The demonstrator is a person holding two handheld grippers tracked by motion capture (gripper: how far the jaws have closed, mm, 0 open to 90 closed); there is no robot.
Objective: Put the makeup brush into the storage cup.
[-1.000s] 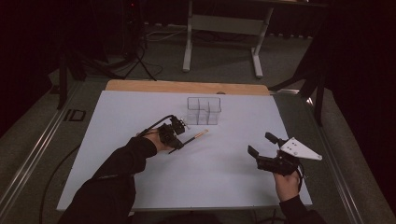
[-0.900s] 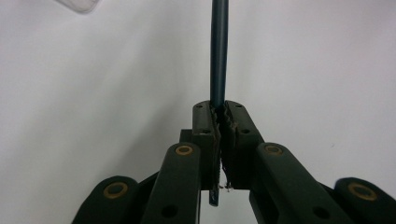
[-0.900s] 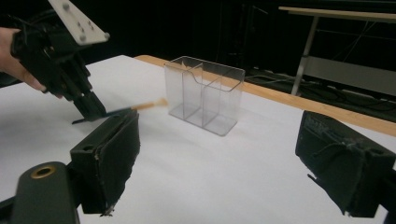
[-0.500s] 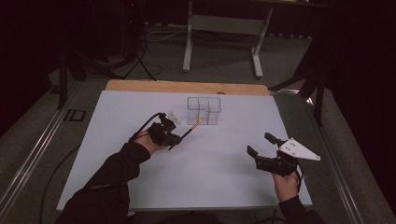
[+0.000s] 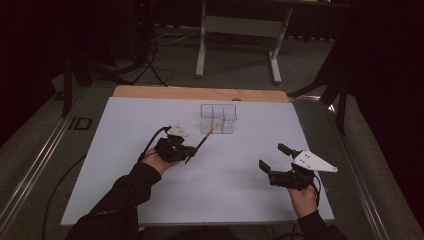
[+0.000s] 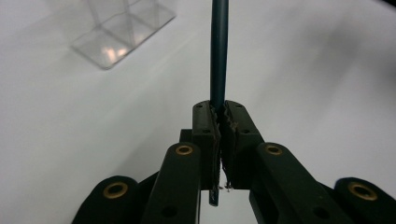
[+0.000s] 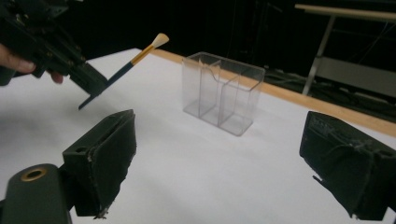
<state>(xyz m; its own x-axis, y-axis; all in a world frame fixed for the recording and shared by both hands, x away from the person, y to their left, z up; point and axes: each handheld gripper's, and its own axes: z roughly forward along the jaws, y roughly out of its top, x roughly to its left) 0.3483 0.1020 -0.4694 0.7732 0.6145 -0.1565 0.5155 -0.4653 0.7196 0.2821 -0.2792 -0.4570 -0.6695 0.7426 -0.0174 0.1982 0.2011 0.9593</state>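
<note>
My left gripper (image 5: 189, 152) is shut on a small brush (image 5: 205, 138) with a dark blue handle, a gold ferrule and pale bristles. It holds the brush in the air, tip slanting up toward a clear plastic organizer (image 5: 218, 119) with several compartments. In the left gripper view the pads pinch the brush handle (image 6: 218, 56) near its lower end, with the organizer (image 6: 122, 29) ahead to the left. The right gripper view shows the brush (image 7: 126, 67) raised left of the organizer (image 7: 223, 92). My right gripper (image 5: 274, 156) rests open and empty at the table's front right.
The white sheet (image 5: 125, 125) covers the table, with a wooden edge (image 5: 200, 93) at the far side. A desk frame (image 5: 240, 30) stands on the floor beyond. Cables trail from the left gripper.
My left gripper has carried the brush up and toward the organizer, and the brush tip now points at it. The right gripper has stayed put.
</note>
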